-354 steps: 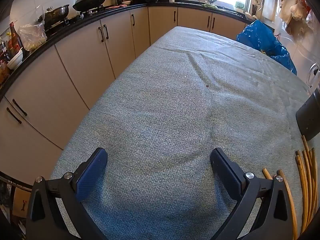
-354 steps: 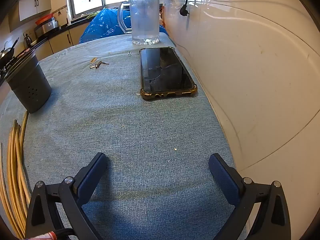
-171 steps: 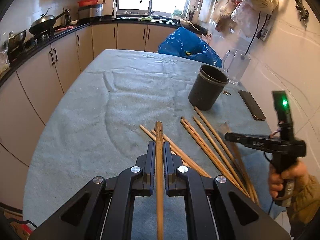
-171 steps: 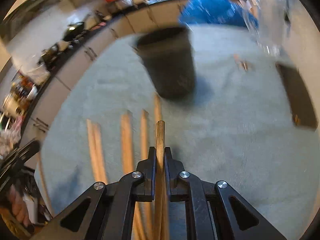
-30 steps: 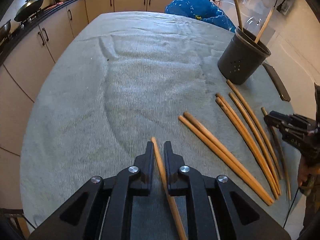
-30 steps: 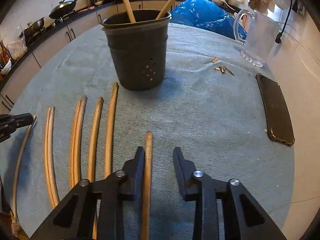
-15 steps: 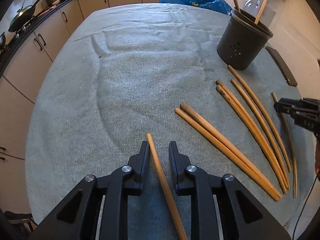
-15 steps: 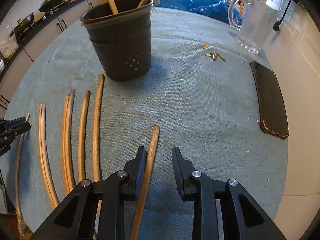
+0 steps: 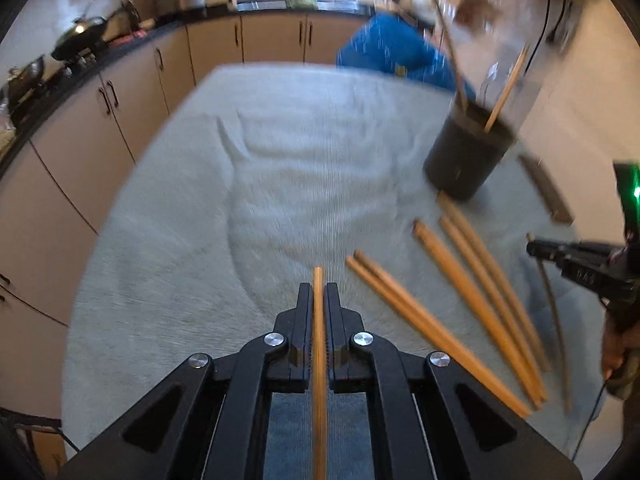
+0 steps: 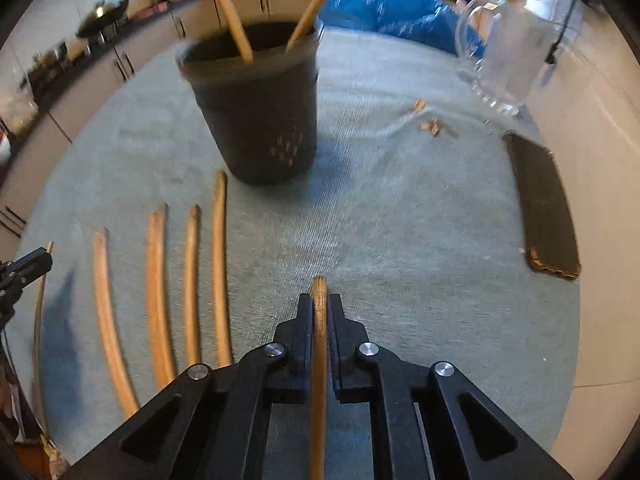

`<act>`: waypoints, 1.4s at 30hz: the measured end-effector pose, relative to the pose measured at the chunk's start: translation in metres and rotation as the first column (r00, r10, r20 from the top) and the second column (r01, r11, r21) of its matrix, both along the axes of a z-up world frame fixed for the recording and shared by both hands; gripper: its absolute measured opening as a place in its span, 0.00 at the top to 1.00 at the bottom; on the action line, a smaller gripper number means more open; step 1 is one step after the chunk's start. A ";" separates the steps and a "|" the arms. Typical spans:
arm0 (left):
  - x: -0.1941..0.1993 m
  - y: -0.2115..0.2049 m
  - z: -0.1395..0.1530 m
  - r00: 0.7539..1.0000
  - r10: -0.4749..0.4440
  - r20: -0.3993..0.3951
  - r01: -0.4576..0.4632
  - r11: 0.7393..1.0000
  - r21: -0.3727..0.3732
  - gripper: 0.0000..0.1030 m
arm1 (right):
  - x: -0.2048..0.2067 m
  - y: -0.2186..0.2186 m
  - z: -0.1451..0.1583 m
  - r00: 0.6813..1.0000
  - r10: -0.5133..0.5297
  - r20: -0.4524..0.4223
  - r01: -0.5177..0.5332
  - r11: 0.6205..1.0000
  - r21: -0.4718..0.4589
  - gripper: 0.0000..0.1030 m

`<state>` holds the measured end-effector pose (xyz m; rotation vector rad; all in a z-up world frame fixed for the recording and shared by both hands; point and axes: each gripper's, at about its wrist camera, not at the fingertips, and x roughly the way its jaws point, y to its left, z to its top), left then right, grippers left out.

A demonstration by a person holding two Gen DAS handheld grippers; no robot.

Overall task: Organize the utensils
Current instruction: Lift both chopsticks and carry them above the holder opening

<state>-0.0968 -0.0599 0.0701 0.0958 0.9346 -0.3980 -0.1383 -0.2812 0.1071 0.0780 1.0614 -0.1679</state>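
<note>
My left gripper (image 9: 319,292) is shut on a wooden chopstick (image 9: 319,344) and holds it above the grey cloth. My right gripper (image 10: 319,302) is shut on another chopstick (image 10: 319,352), pointing toward the dark utensil holder (image 10: 258,112). The holder (image 9: 466,160) has two chopsticks (image 10: 230,8) standing in it. Several loose chopsticks (image 9: 436,328) lie on the cloth between the two grippers; they also show in the right wrist view (image 10: 156,292). The right gripper shows at the right edge of the left wrist view (image 9: 576,264).
A black phone (image 10: 542,204) lies near the wall on the right. A glass pitcher (image 10: 508,48) and small keys (image 10: 434,126) are behind the holder. A blue bag (image 9: 394,54) sits at the far table edge. Kitchen cabinets (image 9: 120,100) run along the left.
Both grippers have closed on their chopsticks and lifted them off the cloth. Both views have tilted up toward the holder.
</note>
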 end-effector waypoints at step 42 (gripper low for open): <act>-0.062 -0.017 0.177 0.906 0.009 0.422 0.133 0.943 -0.306 0.95 | -0.078 0.000 0.165 0.805 -0.053 0.591 -0.001 0.996 0.091 0.93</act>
